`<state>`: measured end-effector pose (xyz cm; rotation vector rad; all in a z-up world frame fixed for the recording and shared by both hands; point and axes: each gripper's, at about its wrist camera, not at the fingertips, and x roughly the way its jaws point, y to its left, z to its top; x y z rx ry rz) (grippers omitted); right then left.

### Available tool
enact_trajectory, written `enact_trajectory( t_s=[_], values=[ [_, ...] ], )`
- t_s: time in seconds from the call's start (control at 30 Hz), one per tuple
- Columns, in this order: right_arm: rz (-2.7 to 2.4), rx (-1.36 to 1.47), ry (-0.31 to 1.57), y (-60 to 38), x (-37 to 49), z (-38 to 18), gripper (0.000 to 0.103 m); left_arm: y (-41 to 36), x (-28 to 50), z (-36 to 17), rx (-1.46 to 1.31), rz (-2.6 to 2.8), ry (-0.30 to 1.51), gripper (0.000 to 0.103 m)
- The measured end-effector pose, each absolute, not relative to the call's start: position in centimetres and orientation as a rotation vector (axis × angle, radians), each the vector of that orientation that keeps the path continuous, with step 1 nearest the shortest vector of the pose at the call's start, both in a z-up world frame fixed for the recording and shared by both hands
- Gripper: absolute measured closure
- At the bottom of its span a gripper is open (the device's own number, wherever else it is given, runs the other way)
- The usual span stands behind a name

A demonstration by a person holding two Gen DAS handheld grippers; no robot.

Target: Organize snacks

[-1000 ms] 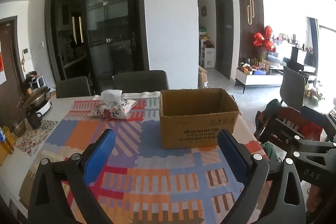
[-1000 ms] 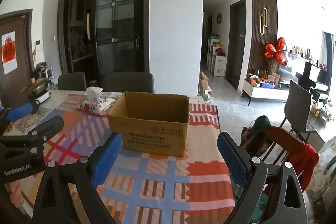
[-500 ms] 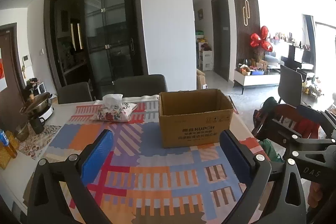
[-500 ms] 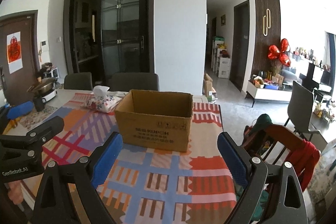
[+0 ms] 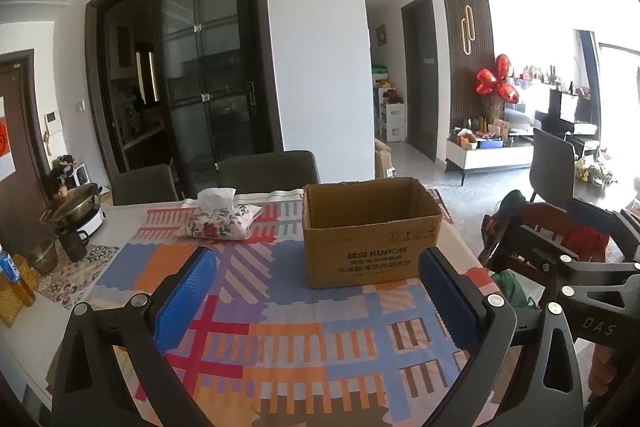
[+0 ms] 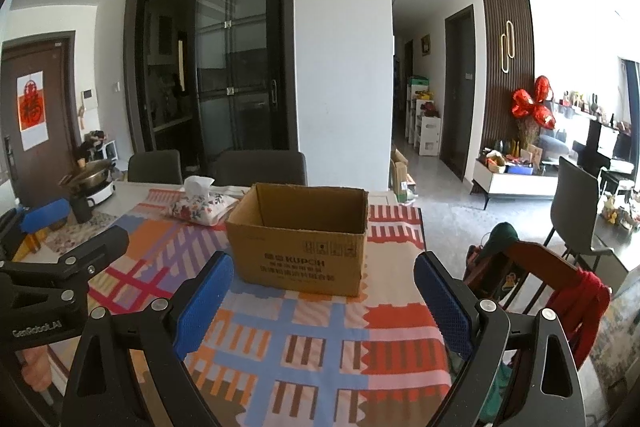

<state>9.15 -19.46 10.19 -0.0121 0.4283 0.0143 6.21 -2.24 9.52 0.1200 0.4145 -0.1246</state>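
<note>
Left gripper (image 5: 316, 293): blue-padded fingers spread wide, nothing between them, held above the patchwork orange, blue and red tablecloth (image 5: 280, 339). Right gripper (image 6: 322, 297): likewise spread and empty. Ahead of both, resting on the cloth, an open brown cardboard box (image 5: 370, 231); interior not visible. Beyond it, toward the left, a floral fabric tissue pouch (image 5: 220, 221). Farthest: two dark chairs (image 5: 268, 171).

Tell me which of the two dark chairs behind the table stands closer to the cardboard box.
The right chair, directly behind the tissue pack and beside the box; the left chair sits toward the pot.
</note>
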Motion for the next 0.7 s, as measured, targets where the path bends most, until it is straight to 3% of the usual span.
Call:
enact_trajectory(
  t_s=[0.7],
  values=[
    [0.018, -0.018, 0.43, -19.33, 8.82, 10.0, 0.01, -2.1, 6.34, 9.06, 0.104, -0.112, 0.419, 0.0]
  ],
)
